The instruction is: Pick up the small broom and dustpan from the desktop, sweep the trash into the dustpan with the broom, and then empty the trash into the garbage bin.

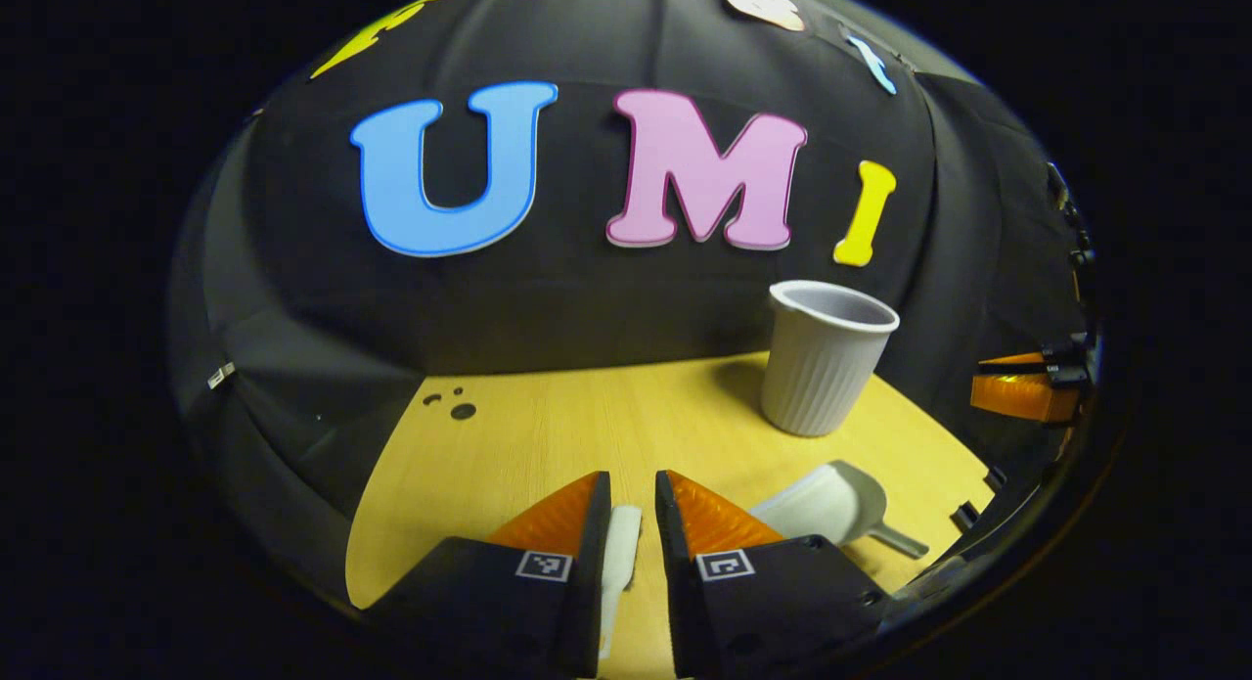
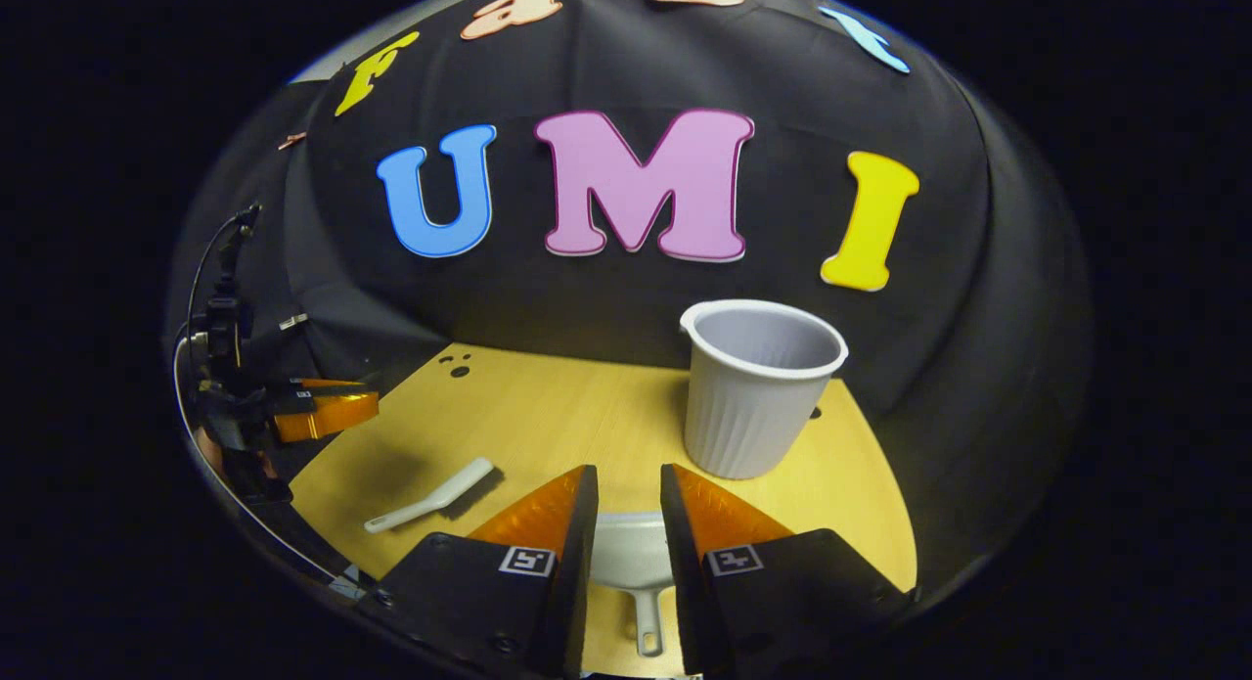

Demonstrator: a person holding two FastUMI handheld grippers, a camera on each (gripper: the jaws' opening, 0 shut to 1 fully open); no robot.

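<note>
Left gripper (image 1: 633,509): held low over the desktop, jaws parted a little; the small white plastic broom (image 1: 618,553) is seen lying between the two fingers, but no contact is shown, so nothing is judged to be gripped yet.
Broom axis: in the left gripper view the broom runs lengthwise along the gap, in line with the fingers; in the right gripper view (image 2: 430,501) it is seen flat on the wood, its thin handle toward the near desk edge and its thicker bristle end toward the wall.
Right gripper (image 2: 626,499): jaws likewise parted and empty; the small pale grey plastic dustpan (image 2: 631,561) is framed directly below and ahead, its slim handle pointing back toward the gripper.
Nearer hand: the left is judged nearer the broom, the right nearer the dustpan (image 1: 831,504).
Coming move: closing on each handle is judged to turn on this alignment, since each tool's long axis lies along the gap.
Garbage bin: a ribbed, pale grey plastic cup-shaped bin (image 2: 758,391) stands upright and open-mouthed, just beyond the dustpan, near the black cloth wall.
Desktop: smooth light wood-grain board (image 1: 548,435), matte; a few small dark specks (image 1: 455,404) are seen at the far left corner, possibly the trash.
</note>
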